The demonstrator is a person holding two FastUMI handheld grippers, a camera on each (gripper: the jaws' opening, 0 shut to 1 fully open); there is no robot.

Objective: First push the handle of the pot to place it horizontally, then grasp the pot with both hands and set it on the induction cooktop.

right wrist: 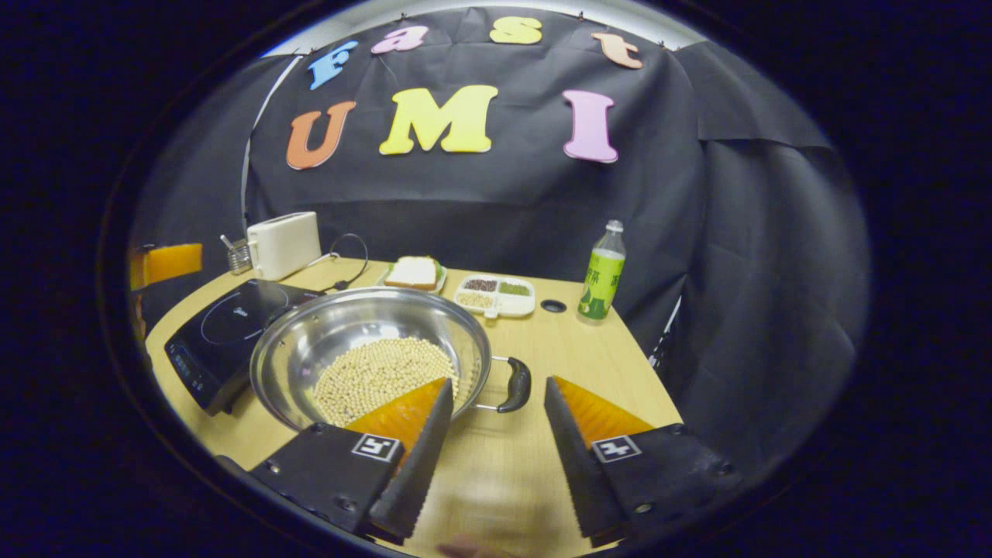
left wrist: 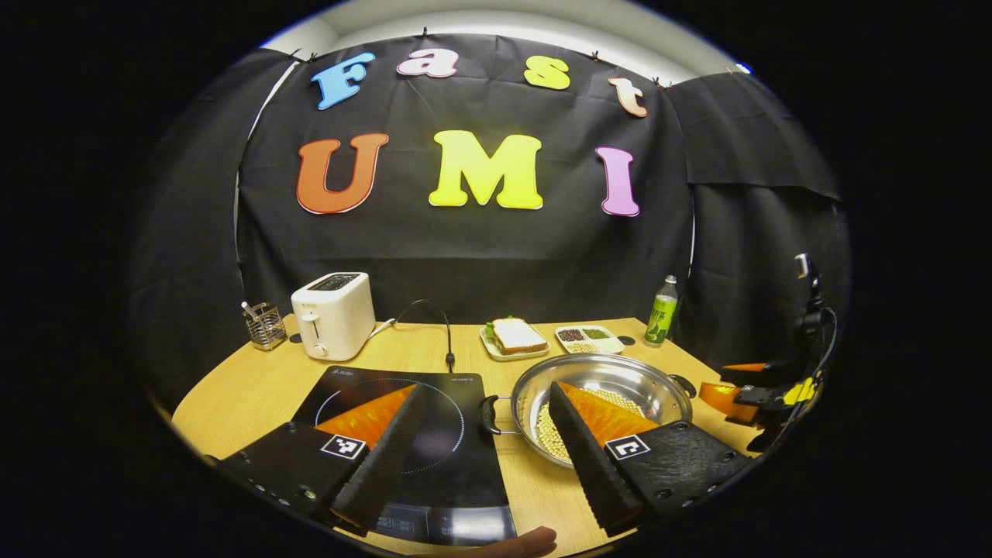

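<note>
While both grippers gape wide, left gripper (left wrist: pixel 487 403) and right gripper (right wrist: pixel 500 399) flank pot (right wrist: pixel 364 325) handles.

Black cloth (left wrist: pixel 480 248) hangs as the booth's wall straight ahead, behind a light wooden table (right wrist: pixel 573 349), with a strip of pale ceiling (left wrist: pixel 496 19) showing above the cloth

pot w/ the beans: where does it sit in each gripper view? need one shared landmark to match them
Left gripper view: pot lower right of centre, right of the induction cooktop.
Right gripper view: pot lower left of centre, cooktop to its left.
Shared landmark: green bottle at the table's back right.
</note>
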